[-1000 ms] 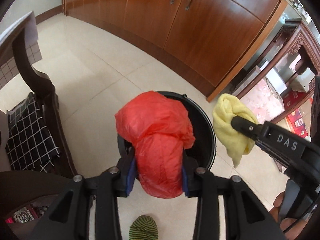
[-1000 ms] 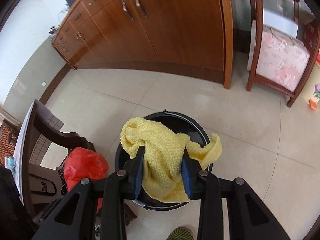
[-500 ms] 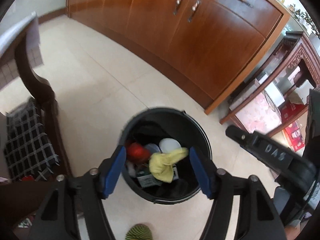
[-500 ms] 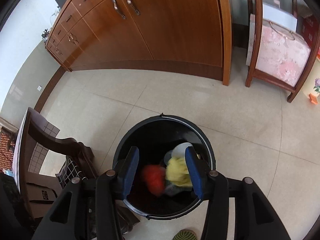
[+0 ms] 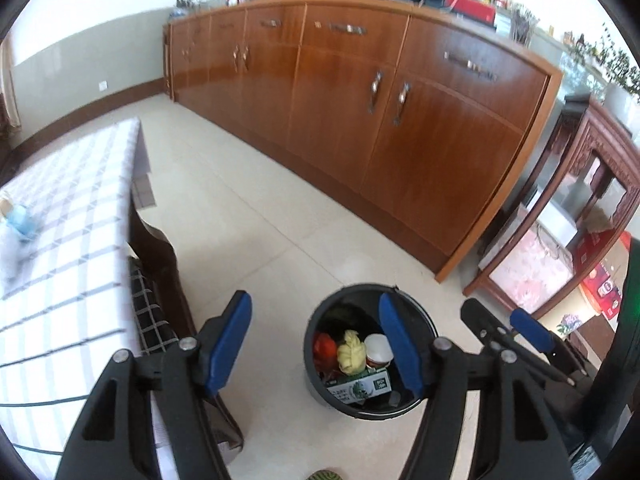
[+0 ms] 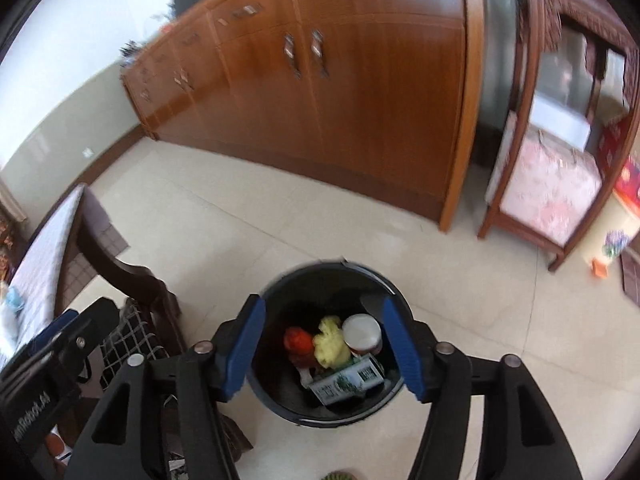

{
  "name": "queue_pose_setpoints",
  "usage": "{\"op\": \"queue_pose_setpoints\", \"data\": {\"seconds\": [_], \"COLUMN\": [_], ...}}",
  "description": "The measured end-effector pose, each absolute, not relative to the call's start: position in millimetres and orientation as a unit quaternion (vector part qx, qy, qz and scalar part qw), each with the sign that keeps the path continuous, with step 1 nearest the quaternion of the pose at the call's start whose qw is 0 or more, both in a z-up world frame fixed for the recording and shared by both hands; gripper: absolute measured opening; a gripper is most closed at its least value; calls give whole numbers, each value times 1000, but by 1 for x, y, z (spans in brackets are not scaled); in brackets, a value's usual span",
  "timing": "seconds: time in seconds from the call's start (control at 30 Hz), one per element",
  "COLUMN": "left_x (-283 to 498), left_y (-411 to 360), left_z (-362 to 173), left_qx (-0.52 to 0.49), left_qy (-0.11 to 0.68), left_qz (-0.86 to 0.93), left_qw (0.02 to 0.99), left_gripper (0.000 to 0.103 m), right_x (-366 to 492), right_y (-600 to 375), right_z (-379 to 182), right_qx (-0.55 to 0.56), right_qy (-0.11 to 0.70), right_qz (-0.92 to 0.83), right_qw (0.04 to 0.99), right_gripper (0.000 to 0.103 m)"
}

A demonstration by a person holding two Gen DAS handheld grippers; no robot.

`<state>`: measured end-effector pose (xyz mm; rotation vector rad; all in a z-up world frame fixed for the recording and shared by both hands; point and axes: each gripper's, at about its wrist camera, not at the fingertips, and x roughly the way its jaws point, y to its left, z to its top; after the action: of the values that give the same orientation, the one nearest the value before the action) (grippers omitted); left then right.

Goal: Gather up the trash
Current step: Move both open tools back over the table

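Note:
A black round bin (image 5: 320, 394) (image 6: 276, 398) stands on the tiled floor. Inside lie a red bag (image 5: 325, 345) (image 6: 298, 338), a yellow cloth (image 5: 351, 352) (image 6: 330, 342), a white cup (image 5: 378, 350) (image 6: 362, 334) and a green-and-white carton (image 5: 358, 386) (image 6: 346, 382). My left gripper (image 5: 314, 346) is open and empty, well above the bin. My right gripper (image 6: 322, 348) is open and empty above the bin; it also shows at the right of the left wrist view (image 5: 504, 326).
A table with a checked cloth (image 5: 60, 216) and a dark wooden chair (image 5: 160, 264) stand left of the bin. A long wooden cabinet (image 5: 360, 100) runs along the back. A carved wooden stand (image 6: 560, 140) is at right. A blue-white object (image 5: 16, 220) lies on the table.
Both grippers opened and dropped the red bag and yellow cloth into the bin, then rose away from it; the table top and more of the cabinet came into view.

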<state>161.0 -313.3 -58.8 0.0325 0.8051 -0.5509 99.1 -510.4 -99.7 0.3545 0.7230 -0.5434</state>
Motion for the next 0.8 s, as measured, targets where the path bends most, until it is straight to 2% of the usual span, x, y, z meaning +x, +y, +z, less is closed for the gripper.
{"op": "queue_pose_setpoints", "data": {"seconds": [0.03,0.1,0.33,0.8], "left_x": [159,156,163,191], "left_y": [-306,-292,-220,-60], "left_z": [-52,-41,-21,-42], "left_qx": [13,12,-4,-34], "left_qy": [379,364,341,332], "left_qz": [-264,-259,-210,-57], "left_qw": [887,894,916,941], "left_gripper": [68,68,68,68], "right_x": [97,95,119,188], "right_y": [-501,-485,-431,-300], "right_z": [-92,-81,-58,-52], "right_qx": [163,153,139,79], "right_qy": [329,306,281,294], "right_qz": [-256,-245,-184,-54], "right_qw": [894,907,932,951], "right_gripper": [76,78,78,78]}}
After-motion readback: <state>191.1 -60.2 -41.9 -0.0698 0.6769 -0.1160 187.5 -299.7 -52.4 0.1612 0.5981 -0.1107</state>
